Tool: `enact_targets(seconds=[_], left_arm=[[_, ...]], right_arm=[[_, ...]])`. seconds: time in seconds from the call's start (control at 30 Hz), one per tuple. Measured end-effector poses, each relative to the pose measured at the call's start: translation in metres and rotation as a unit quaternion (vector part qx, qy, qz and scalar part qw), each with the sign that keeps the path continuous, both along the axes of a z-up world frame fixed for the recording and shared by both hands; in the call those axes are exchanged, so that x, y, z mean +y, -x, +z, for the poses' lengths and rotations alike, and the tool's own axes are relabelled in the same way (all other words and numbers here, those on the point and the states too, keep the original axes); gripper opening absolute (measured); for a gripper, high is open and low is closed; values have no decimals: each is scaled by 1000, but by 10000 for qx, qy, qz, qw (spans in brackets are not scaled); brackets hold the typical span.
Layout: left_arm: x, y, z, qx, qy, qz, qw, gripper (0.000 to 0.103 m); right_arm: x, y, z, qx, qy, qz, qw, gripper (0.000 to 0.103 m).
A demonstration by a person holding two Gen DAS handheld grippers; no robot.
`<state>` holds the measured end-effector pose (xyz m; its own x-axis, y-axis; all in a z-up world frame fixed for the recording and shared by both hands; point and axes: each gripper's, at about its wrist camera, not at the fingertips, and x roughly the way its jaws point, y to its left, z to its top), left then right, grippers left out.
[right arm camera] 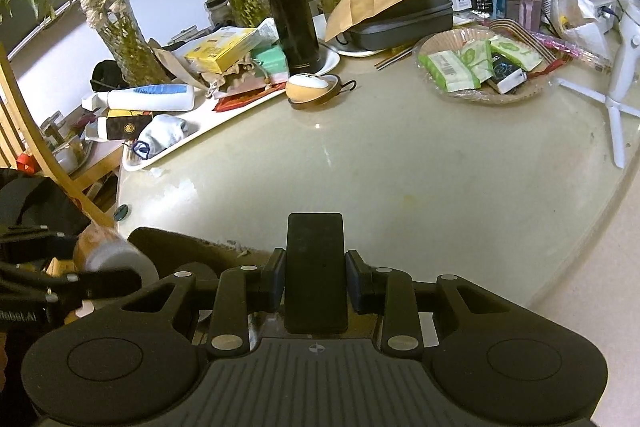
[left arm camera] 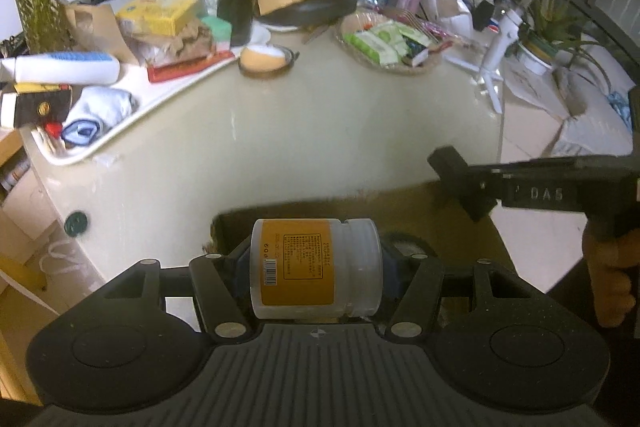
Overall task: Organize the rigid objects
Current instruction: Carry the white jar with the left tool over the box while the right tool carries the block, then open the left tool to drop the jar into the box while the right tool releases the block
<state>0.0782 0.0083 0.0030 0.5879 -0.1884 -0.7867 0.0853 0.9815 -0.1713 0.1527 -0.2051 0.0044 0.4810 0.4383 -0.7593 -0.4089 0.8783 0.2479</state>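
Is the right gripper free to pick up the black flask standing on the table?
Probably not: the right gripper is already shut on a black slab, though bare table lies before the black flask.

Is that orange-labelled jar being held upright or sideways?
Sideways: the orange-labelled jar lies across the left gripper, its white lid pointing right.

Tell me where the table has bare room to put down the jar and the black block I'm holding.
The table is bare across its middle and near edge, between the white tray on the left, the round wooden dish behind, and the wicker basket and white tripod on the right. The back is crowded: thermos, boxes, vases.
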Motion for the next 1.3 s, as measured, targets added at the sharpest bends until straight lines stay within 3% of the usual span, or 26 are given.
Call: enact_targets(seconds=[0.3, 0.53, 0.97, 1.13, 1.3], left_arm=[[-7, 11, -18, 237, -139, -283, 9992, 59], [4, 14, -14, -1, 124, -21, 9999, 65], [6, 13, -15, -163, 8, 269, 9995, 65], [3, 12, -16, -181, -282, 393, 9987, 65], [4, 12, -16, -171, -326, 461, 9983, 65]], right_arm=[[-3, 10, 1, 2, 14, 4, 10000, 34], [-6, 12, 1, -9, 9, -28, 10000, 34], [-8, 20, 1, 36, 66, -107, 9999, 34], [-7, 23, 0, 67, 126, -99, 9998, 34], [-3, 26, -2, 97, 207, -4, 9997, 34]])
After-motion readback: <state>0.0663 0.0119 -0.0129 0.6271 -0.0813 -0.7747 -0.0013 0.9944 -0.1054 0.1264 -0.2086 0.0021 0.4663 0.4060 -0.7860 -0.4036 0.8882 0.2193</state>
